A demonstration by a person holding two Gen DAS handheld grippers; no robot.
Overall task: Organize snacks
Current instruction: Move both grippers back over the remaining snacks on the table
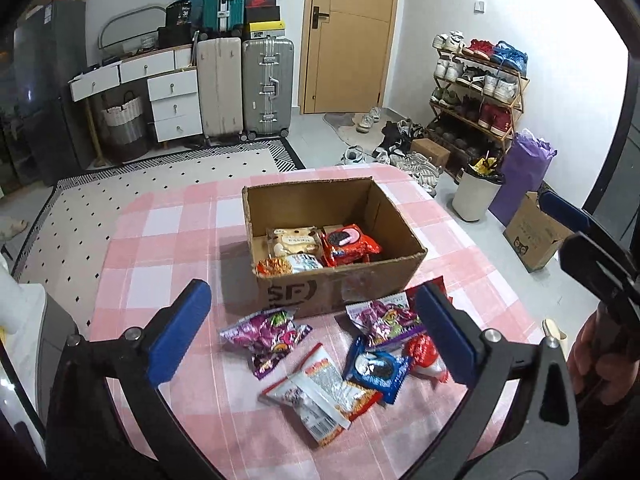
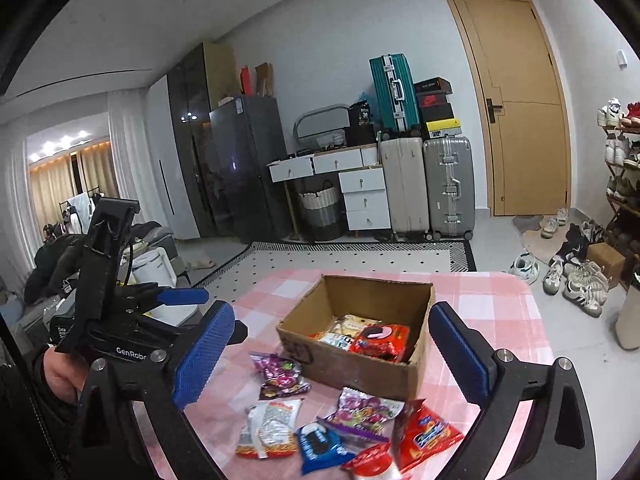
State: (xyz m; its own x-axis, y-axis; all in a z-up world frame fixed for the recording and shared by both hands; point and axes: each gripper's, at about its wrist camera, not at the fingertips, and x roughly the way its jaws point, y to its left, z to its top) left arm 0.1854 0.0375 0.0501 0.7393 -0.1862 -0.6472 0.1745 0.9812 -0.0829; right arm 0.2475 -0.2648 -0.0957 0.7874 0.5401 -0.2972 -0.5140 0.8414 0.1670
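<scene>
Left tool [image 1: 312, 336]: jaws apart, empty, above loose packets. Right tool [image 2: 332, 356]: jaws apart, empty.

Box [image 1: 404, 216] mid-worktop [image 1: 168, 232], part filled, near side. Loose snacks between box and near edge: purple bag [image 1: 266, 336], blue packet [image 1: 376, 368], overlapping white-orange packets [image 1: 320, 392].

Risks:
- overlapped packets: one pinch may lift two, drop one
- slick wrappers may slip
- tools close together: clash likely
- light box may shift if nudged

The counter [image 1: 168, 232] is covered in a pink-and-white check, and a plain brown cardboard box [image 1: 360, 292] is seen at the frame's centre. Below it, purple snack packets [image 1: 264, 336], a blue cookie packet [image 1: 376, 368] and a red-and-white packet [image 1: 426, 356] are shown. A white rug [image 1: 132, 192] dotted with black is seen at left.
</scene>
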